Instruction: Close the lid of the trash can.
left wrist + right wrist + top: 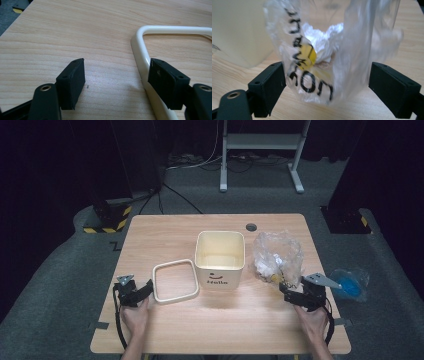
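Presumably light and limp: clear plastic bag point(329, 55) with printed lettering, holding crumpled white paper point(322, 42) and a small yellow piece point(308, 56), resting on wooden table point(225, 325) just right of cream bin point(220, 257). Right gripper point(327, 85) spread wide, bag between jaws, pads apparently not pressing. Film likely slippery and crushable; best pinched at gathered folds near base. Left gripper point(116, 82) spread, one jaw against rigid cream frame point(142, 57) lying flat, nothing pinched.
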{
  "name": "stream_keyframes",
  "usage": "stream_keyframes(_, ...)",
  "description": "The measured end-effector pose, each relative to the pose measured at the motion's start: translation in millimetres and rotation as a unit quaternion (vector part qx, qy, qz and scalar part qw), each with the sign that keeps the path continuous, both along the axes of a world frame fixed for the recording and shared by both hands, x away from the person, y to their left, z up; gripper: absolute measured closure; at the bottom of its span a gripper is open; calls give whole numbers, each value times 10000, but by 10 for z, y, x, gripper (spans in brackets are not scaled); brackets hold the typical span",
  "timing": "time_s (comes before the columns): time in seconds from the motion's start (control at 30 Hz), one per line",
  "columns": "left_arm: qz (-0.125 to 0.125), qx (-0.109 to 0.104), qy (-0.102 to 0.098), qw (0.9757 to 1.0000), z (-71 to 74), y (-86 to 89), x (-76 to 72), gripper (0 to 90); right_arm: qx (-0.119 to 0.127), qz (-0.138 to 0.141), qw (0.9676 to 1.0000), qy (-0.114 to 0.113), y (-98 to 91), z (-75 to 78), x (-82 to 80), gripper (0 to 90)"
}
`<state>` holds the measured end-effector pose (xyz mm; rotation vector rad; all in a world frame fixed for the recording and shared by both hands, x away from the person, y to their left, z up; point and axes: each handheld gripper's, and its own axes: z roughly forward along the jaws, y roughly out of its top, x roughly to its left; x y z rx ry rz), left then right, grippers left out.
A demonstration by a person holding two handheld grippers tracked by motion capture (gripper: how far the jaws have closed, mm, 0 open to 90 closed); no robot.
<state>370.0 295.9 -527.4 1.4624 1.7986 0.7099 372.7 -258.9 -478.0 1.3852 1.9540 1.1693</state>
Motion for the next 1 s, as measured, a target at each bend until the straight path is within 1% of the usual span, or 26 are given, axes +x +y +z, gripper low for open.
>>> stream_keyframes(0.1, -26, -14, 21, 10000, 7, 6, 3, 301, -107, -67, 9999, 104, 8, -102, 12, 145)
stream_keyframes(0.17, -42, -26, 23, 10000, 9, 11, 1, 304, -167, -122, 9996, 213, 4, -171, 22, 147)
stream_keyframes(0.3, -104, -94, -41, 9999, 40, 7, -18, 305, -225, -193, 9989, 351, 6, -280, 41, 153)
stream_keyframes(0.4, -133, -96, -85, 9998, 66, -1, -31, 310, -265, -211, 9986, 400, 21, -318, 59, 156)
stream_keyframes(0.5, -165, -79, -56, 9998, 74, -5, -38, 313, -278, -241, 9982, 470, 39, -357, 86, 159)
stream_keyframes(0.6, -184, -77, -68, 9998, 85, -15, -45, 319, -366, -302, 9974, 545, 53, -406, 117, 168)
stream_keyframes(0.73, -257, -31, -36, 9997, 110, -49, -33, 326, -451, -380, 9966, 580, 74, -419, 129, 183)
stream_keyframes(0.77, -277, -17, -33, 9996, 122, -61, -27, 328, -500, -397, 9962, 584, 76, -426, 135, 186)
stream_keyframes(0.87, -348, 37, -21, 9994, 159, -107, -2, 330, -626, -461, 9946, 688, 96, -448, 158, 188)
stream_keyframes(0.93, -388, 68, 30, 9992, 172, -142, 22, 334, -732, -500, 9934, 722, 119, -459, 164, 194)
stream_keyframes(0.97, -401, 94, 63, 9991, 174, -158, 34, 337, -820, -494, 9930, 693, 128, -462, 164, 195)
stream_keyframes(1.0, -407, 100, 83, 9991, 169, -174, 44, 343, -831, -487, 9931, 676, 135, -464, 164, 197)
